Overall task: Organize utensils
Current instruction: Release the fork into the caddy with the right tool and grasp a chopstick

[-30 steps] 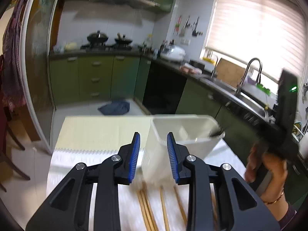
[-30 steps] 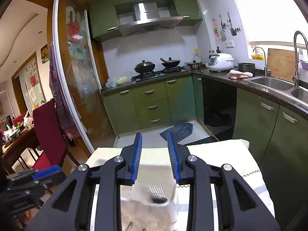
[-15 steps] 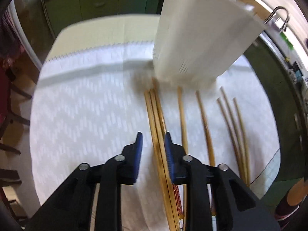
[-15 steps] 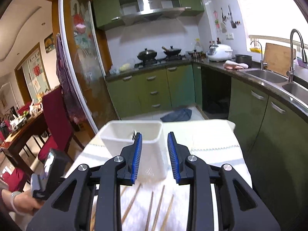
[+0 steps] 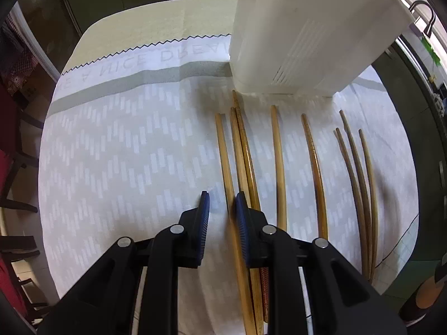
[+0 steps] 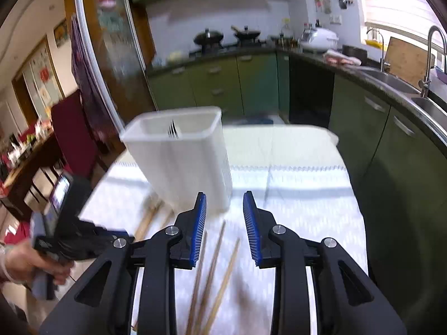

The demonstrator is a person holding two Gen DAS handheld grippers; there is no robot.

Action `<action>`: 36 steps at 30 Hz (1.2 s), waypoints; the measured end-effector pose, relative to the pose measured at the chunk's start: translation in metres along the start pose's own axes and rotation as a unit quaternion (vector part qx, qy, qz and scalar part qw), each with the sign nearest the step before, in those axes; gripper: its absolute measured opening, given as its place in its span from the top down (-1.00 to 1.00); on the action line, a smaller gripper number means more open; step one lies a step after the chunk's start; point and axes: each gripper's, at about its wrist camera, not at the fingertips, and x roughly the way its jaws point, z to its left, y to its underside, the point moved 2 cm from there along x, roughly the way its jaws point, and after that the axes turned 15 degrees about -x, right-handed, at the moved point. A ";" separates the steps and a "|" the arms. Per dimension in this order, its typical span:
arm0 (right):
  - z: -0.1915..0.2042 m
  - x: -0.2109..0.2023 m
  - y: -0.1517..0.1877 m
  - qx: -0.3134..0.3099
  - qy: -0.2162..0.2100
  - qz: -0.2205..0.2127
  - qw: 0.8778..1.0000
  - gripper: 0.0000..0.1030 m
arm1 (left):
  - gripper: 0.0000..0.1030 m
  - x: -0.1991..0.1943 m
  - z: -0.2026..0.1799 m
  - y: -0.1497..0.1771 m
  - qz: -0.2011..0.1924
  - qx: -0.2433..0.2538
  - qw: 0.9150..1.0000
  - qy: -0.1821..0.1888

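Several wooden chopsticks lie side by side on a white patterned cloth. A tall white utensil holder stands at their far ends; in the right wrist view the holder has a metal fork inside. My left gripper is open and low over the cloth, its jaws straddling the leftmost chopstick. My right gripper is open and empty, above three chopsticks at the right. The left gripper body also shows in the right wrist view.
The table edge curves round on all sides; green kitchen cabinets and a sink stand to the right. Red chairs and a dining table stand to the left. A blue cloth lies on the floor beyond the table.
My left gripper has dropped down to the cloth and come over the leftmost chopstick. My right gripper has drawn back and to the right, away from the holder.
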 end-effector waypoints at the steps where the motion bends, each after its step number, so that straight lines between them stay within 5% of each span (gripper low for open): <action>1: 0.003 0.007 0.004 -0.007 0.001 0.018 1.000 0.45 | 0.62 0.001 -0.002 0.000 0.001 0.000 1.000 -0.001; 9: 0.022 0.080 0.045 -0.053 -0.018 0.191 0.980 0.45 | 0.87 0.006 -0.003 -0.001 0.025 0.010 1.000 -0.014; 15: 0.022 0.110 0.063 -0.041 -0.032 0.247 0.968 0.46 | 0.88 0.007 -0.005 -0.003 0.026 0.014 1.000 -0.009; 25: 0.036 0.121 0.057 -0.065 -0.009 0.273 0.960 0.80 | 0.87 0.011 -0.011 -0.020 0.025 0.021 0.999 -0.009; 31: 0.016 0.126 0.056 0.021 -0.066 0.272 0.960 0.87 | 0.86 0.015 -0.013 -0.038 0.041 0.011 0.999 0.003; 36: 0.020 0.117 0.054 0.023 -0.062 0.247 0.967 0.87 | 0.88 0.012 -0.011 -0.041 0.030 0.021 0.999 0.004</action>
